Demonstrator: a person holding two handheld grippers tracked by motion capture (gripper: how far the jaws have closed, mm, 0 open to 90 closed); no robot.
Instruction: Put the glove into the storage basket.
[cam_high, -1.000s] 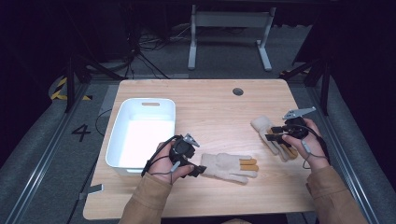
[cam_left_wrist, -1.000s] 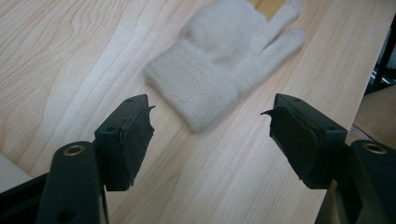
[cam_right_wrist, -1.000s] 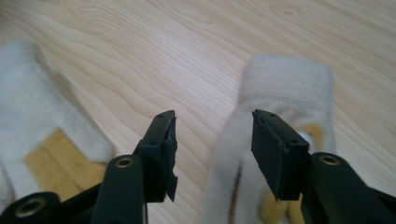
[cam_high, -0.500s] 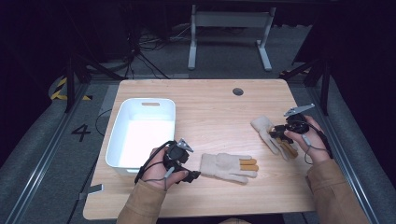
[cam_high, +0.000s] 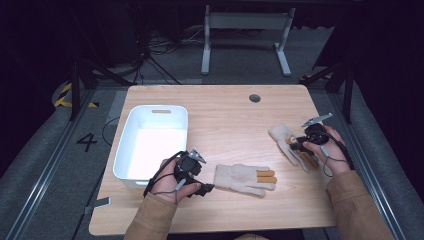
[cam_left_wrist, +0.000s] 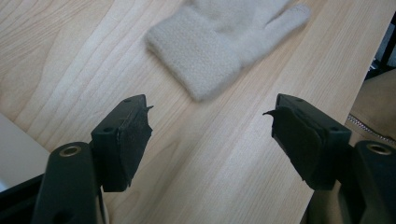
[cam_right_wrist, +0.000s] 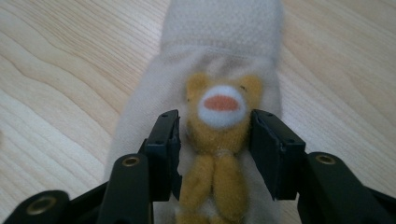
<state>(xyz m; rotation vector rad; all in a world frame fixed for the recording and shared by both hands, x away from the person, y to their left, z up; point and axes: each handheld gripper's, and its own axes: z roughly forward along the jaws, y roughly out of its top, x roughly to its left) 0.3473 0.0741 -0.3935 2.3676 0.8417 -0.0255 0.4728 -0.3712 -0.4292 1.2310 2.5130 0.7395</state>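
Two cream knitted gloves lie on the wooden table (cam_high: 225, 115). One glove (cam_high: 242, 177) (cam_left_wrist: 219, 42) lies near the front with orange fingertips, its cuff toward my left gripper (cam_high: 207, 189) (cam_left_wrist: 210, 121). That gripper stands open just short of the cuff, with bare wood between its jaws. The other glove (cam_high: 282, 137) (cam_right_wrist: 224, 28) lies at the right and bears a yellow bear figure (cam_right_wrist: 219, 116). My right gripper (cam_high: 296, 146) (cam_right_wrist: 215, 130) is low over it. Its jaws have just been closing and now flank the bear's head, open.
A white plastic bin (cam_high: 150, 112) stands at the table's left, just beyond my left hand. A round cable hole (cam_high: 254, 98) sits near the far edge. Dark floor, cables and a desk frame (cam_high: 245, 20) lie beyond the table.
My right gripper has sunk toward the right glove and its jaws have narrowed around the bear. My left hand has shifted slightly toward the near edge.
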